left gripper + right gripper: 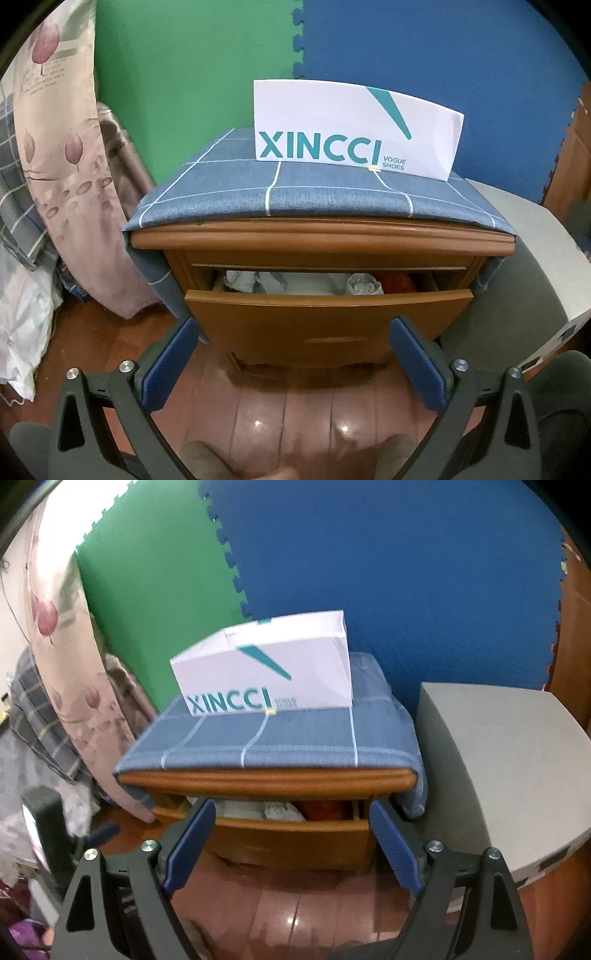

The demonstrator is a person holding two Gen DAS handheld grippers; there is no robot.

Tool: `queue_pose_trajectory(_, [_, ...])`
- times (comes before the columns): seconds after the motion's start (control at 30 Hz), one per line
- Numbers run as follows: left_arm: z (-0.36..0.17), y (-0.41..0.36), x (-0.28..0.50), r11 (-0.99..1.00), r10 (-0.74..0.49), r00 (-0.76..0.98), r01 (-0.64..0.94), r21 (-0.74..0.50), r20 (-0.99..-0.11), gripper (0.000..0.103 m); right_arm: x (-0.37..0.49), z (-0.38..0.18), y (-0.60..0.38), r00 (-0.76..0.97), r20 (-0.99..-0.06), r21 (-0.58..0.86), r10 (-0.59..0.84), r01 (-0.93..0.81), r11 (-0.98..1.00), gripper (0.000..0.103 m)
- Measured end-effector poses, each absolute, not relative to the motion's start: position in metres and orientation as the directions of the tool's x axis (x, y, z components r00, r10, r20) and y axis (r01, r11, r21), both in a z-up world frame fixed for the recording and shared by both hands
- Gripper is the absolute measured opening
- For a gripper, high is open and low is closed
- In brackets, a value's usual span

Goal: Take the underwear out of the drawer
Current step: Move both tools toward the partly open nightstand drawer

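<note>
**A:** Two handheld grippers face a wooden bedside cabinet (317, 236) draped in a blue checked cloth (295, 192), a white XINCCI shoe box (351, 125) on top. What stage is this?

**B:** The reach, by the look of it. The top drawer (328, 306) stands part-way open, and the underwear sits inside: a pale grey rolled piece (364, 284) beside something red (397, 282), with more pale folded fabric (258, 280) to the left.

**A:** And the tongs?

**B:** The left gripper (295, 354) has its blue pads spread wide, nothing between them, hanging in front of the drawer face. The right gripper (291, 834) is also spread, empty, and framing the drawer mouth.

**A:** What does the next move ask?

**B:** Likely one gripper dipping over the drawer front, under the cabinet's overhanging top, and pinching a garment. The gap looks narrow; pulling the drawer further may come first.
</note>
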State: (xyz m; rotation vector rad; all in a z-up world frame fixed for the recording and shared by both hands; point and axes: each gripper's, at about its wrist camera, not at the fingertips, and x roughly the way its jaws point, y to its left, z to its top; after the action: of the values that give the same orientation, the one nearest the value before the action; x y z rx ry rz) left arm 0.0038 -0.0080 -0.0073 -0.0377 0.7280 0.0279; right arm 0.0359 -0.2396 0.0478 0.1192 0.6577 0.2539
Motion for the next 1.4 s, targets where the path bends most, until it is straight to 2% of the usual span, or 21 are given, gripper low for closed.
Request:
queue_pose_trajectory(0.2, [-0.010,-0.009,0.004,1.000,0.010,0.737,-0.027,-0.014,-0.675,0.103,0.048,0.069,-0.257,0.838,-0.500,0.084,0.218,-0.204,0.975,0.088])
queue_pose_trajectory(0.5, [-0.014,-0.008,0.012,0.999,-0.007,0.709,-0.033,-0.042,-0.706,0.103,0.070,0.006,-0.298,0.757,-0.623,0.215,0.197,-0.077,0.974,0.088])
queue_pose_trajectory(0.83, [-0.011,-0.001,0.028,0.994,-0.017,0.698,-0.064,-0.086,-0.716,0.102,0.055,0.015,-0.295,0.816,-0.538,0.194,0.211,-0.123,0.973,0.088])
queue_pose_trajectory(1.17, [-0.021,0.000,0.050,0.989,-0.013,0.680,-0.099,-0.109,-0.733,0.102,0.059,0.014,-0.307,0.812,-0.535,0.264,0.235,-0.103,0.959,0.088])
queue_pose_trajectory(1.4, [-0.031,0.011,0.071,0.972,-0.023,0.658,-0.161,-0.171,-0.753,0.102,0.059,0.013,-0.306,0.811,-0.533,0.266,0.243,-0.112,0.958,0.088])
